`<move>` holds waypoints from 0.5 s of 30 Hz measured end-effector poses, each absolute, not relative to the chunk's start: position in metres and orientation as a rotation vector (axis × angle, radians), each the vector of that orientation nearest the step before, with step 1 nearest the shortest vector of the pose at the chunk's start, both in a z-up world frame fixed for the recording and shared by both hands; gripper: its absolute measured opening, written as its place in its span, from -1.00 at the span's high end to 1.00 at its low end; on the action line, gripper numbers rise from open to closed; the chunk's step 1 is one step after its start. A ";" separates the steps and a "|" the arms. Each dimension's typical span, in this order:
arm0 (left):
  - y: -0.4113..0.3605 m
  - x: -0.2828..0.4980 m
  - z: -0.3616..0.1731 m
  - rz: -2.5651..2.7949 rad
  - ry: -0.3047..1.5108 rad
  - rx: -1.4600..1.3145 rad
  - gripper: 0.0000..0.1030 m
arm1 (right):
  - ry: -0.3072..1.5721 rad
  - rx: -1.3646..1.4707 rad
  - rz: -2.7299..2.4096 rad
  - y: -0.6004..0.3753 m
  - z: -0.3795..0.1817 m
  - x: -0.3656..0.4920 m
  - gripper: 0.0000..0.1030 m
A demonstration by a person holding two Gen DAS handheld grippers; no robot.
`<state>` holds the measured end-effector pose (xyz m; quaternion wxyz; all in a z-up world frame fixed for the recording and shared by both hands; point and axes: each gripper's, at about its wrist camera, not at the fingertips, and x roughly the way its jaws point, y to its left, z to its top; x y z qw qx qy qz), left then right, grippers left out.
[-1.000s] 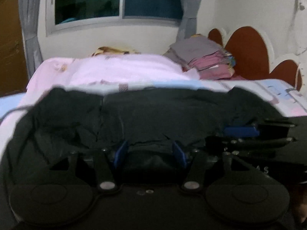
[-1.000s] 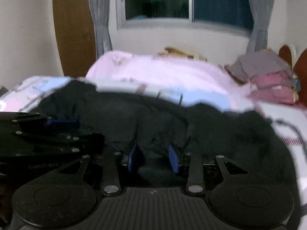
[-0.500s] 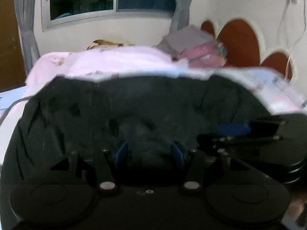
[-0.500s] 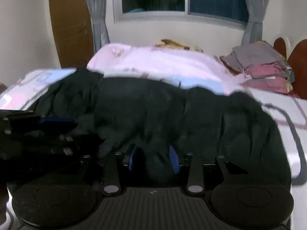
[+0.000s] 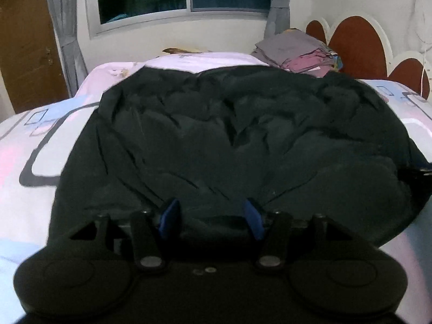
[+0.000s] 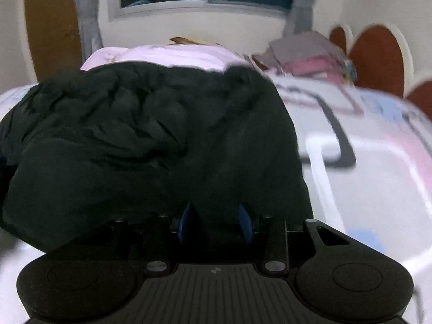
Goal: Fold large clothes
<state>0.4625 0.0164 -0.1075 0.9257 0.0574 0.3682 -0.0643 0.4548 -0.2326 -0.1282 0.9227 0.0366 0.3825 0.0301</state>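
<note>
Ahead of both grippers, one large black garment is spread over the patterned bedsheet, its near hem clamped between the blue pads of the left gripper and of the right gripper. Bare sheet is left outside each gripper's outer side. Beyond the garment's far edge, one stack of folded clothes is seen.

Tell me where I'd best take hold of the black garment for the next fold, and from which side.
Probably the near hem of the black garment, coming from the near edge of the bed. It lies spread and rumpled with that hem closest, and the left gripper and right gripper each already have near-edge cloth between their blue pads, apparently pinched, at opposite corners.
</note>
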 end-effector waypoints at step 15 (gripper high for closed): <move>0.072 0.384 -0.083 0.055 0.731 -0.119 -0.78 | 0.635 0.077 0.147 -0.193 -0.067 0.384 -0.36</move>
